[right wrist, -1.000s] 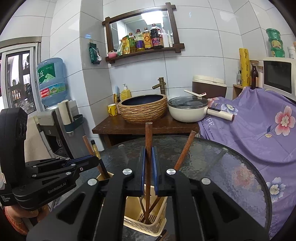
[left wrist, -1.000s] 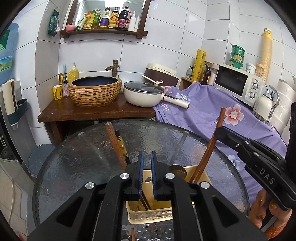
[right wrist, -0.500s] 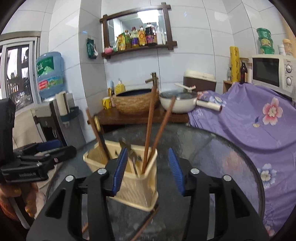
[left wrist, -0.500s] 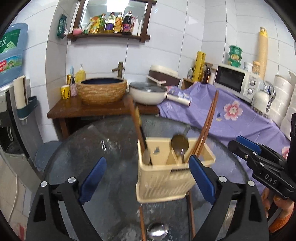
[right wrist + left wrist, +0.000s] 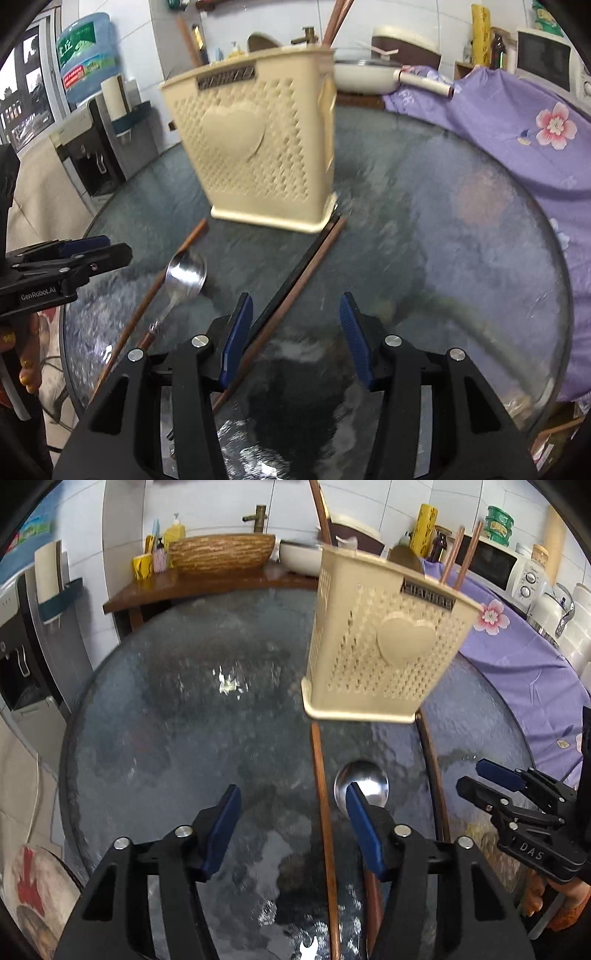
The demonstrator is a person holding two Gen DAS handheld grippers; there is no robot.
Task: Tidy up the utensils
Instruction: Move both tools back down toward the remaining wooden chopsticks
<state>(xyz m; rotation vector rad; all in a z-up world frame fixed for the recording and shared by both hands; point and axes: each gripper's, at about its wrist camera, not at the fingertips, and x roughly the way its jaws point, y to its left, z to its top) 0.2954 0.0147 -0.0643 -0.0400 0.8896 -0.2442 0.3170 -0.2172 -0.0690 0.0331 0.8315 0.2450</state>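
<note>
A cream perforated utensil basket (image 5: 384,642) stands on the round glass table (image 5: 184,709) and holds chopsticks and a spoon. It also shows in the right wrist view (image 5: 255,147). A steel spoon (image 5: 364,784) and brown chopsticks (image 5: 323,812) lie on the glass in front of it. In the right wrist view the spoon (image 5: 184,277) lies left of a chopstick pair (image 5: 295,273). My left gripper (image 5: 293,823) is open and empty above the spoon and a chopstick. My right gripper (image 5: 295,332) is open and empty over the chopstick pair.
A wooden stand with a woven basin (image 5: 221,554) and a white pan (image 5: 365,77) is behind the table. A purple flowered cloth (image 5: 498,122) covers a counter on the right with a microwave (image 5: 495,565). A water dispenser (image 5: 92,122) stands left.
Both grippers opened and pulled back and down from the basket toward the table's near side. The right gripper let go of the chopstick, which now stands in the basket.
</note>
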